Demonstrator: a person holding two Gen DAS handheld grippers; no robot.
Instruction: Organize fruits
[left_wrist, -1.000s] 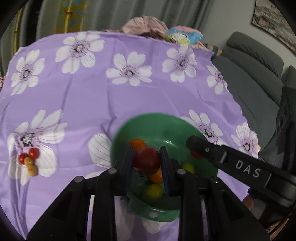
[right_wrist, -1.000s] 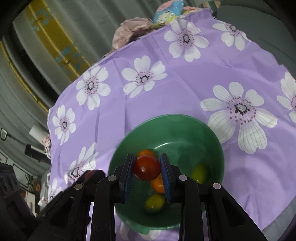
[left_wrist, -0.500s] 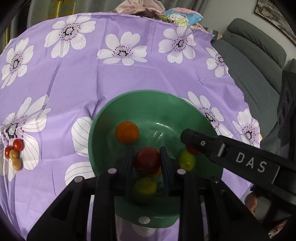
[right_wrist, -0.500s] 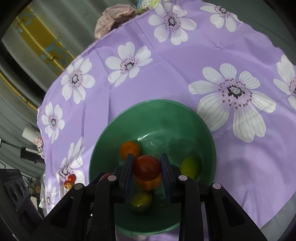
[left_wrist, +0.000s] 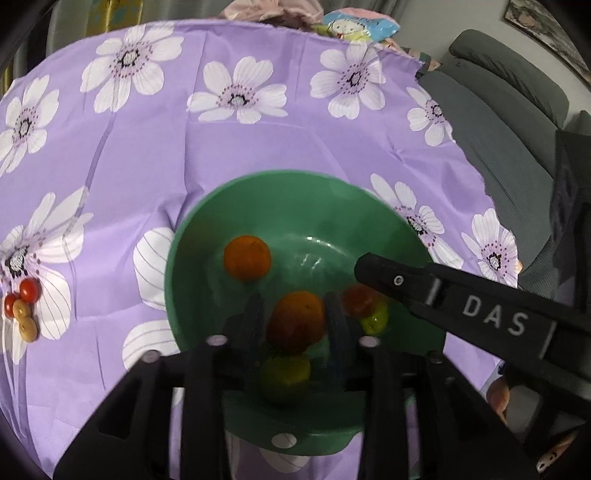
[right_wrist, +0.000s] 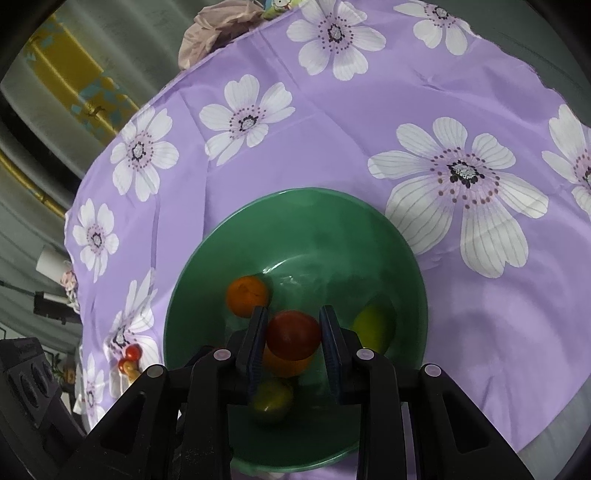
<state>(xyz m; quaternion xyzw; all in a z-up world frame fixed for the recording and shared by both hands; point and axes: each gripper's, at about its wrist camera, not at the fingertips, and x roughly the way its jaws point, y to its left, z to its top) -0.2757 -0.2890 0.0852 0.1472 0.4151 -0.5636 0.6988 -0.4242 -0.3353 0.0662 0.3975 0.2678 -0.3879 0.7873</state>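
- Only the left wrist view shows the right gripper (left_wrist: 364, 271) from the side, reaching over the green bowl (left_wrist: 207, 229), and a sofa (left_wrist: 509, 122) beyond the cloth's edge.
- The left gripper (left_wrist: 295, 321) has just been opening; its fingers stand apart, a red tomato (left_wrist: 293, 325) loose between them inside the bowl.
- The right view shows its own fingers clamped on another red tomato (right_wrist: 293, 334) above the bowl (right_wrist: 229, 240).
- Fruit under the fingers is blurred and half hidden.
- Small tomatoes (left_wrist: 22, 306) lie near the purple cloth's (left_wrist: 147, 158) left edge, with bare cloth behind the bowl.
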